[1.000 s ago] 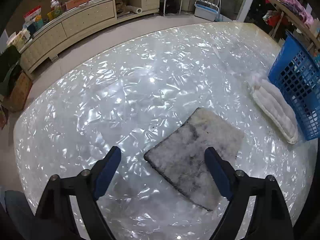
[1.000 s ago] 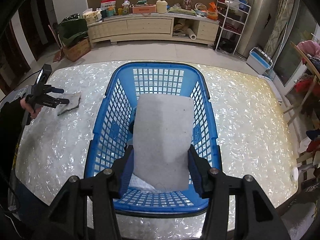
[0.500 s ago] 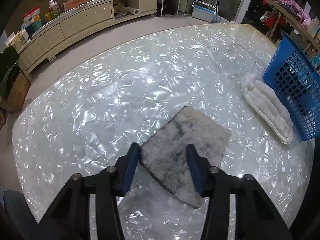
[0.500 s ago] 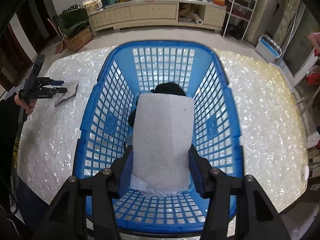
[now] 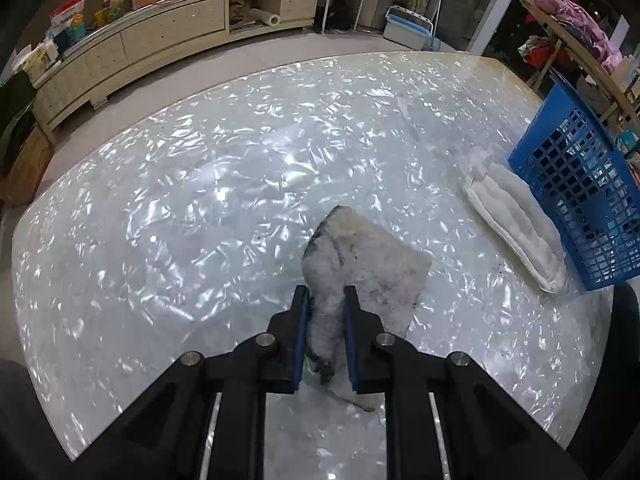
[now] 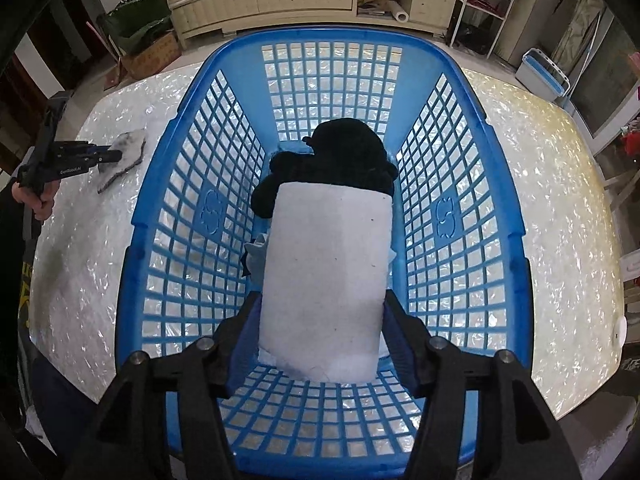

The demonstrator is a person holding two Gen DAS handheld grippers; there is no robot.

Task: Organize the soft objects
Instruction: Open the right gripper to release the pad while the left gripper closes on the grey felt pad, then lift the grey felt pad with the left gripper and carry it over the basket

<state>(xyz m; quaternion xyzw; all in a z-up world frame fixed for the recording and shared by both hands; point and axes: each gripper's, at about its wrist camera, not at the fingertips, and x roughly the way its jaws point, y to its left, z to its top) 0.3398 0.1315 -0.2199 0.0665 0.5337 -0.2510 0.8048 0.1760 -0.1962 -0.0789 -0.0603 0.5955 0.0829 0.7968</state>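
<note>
My left gripper (image 5: pixel 325 300) is shut on the near edge of a fluffy grey-white mat (image 5: pixel 372 264), bunching it up off the shiny table (image 5: pixel 180 220); the mat and that gripper also show in the right wrist view (image 6: pixel 124 152). My right gripper (image 6: pixel 324 308) is shut on a white folded cloth (image 6: pixel 324 276) and holds it inside the blue basket (image 6: pixel 192 208), over a black soft item (image 6: pixel 340 160). A white quilted pad (image 5: pixel 516 228) lies on the table beside the basket (image 5: pixel 580 184).
A light blue cloth (image 6: pixel 256 256) peeks out under the white cloth in the basket. A long cream cabinet (image 5: pixel 160 36) stands beyond the table. A rack with pink clothes (image 5: pixel 572 28) is at the far right. The table edge runs close below my left gripper.
My left gripper closed from wide open onto the grey-white mat and lifted its edge. My right gripper moved the white cloth lower and deeper into the basket.
</note>
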